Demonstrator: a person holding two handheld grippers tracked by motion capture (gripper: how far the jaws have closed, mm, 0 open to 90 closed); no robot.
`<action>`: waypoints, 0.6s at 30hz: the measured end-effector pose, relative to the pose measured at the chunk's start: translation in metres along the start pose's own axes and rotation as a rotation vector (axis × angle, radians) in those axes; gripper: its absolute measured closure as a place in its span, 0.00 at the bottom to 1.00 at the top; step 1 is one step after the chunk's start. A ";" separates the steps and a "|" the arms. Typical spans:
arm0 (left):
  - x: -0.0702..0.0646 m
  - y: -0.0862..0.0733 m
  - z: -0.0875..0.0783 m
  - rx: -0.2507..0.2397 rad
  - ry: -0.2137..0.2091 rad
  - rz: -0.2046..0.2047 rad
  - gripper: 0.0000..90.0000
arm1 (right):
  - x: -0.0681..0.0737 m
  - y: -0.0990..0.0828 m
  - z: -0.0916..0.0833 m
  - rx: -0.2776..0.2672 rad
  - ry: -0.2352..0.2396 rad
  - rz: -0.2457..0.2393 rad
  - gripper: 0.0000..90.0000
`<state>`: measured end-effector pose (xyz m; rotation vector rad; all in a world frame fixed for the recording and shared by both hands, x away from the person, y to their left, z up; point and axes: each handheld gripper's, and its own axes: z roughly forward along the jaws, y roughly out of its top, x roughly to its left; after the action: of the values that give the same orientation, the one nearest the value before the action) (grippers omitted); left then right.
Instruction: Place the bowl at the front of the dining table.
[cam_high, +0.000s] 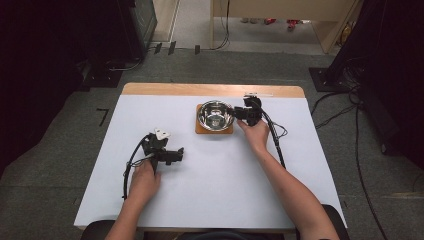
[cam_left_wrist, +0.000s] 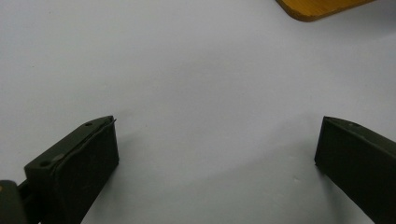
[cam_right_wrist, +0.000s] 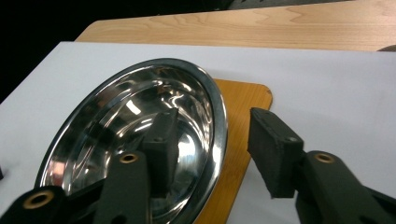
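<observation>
From my right gripper (cam_right_wrist: 215, 140) view the steel bowl (cam_right_wrist: 140, 135) hides most of the wooden board (cam_right_wrist: 243, 107) under it; jaws apart, straddling its rim, not clamped. My left gripper (cam_left_wrist: 215, 158) rests open on the white table (cam_left_wrist: 187, 70).

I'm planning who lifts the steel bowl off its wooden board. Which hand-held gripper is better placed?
Right. The right hand-held gripper already straddles the bowl rim, one jaw inside, one outside, still open. The left hand-held gripper hovers open over bare table, apart from the board.
</observation>
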<state>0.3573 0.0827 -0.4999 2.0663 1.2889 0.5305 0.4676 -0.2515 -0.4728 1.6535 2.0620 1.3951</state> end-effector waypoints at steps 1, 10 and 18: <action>0.000 0.000 0.000 0.000 0.000 0.000 0.00 | 0.001 0.000 -0.001 0.003 0.000 -0.013 0.55; 0.000 0.000 0.000 0.000 0.000 0.000 0.00 | 0.008 0.000 -0.020 -0.006 0.004 -0.091 0.51; 0.000 0.000 0.000 0.000 0.000 0.000 0.00 | 0.015 -0.007 -0.030 -0.007 0.001 -0.149 0.49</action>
<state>0.3573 0.0827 -0.4999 2.0660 1.2890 0.5303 0.4386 -0.2554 -0.4549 1.4625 2.1294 1.3525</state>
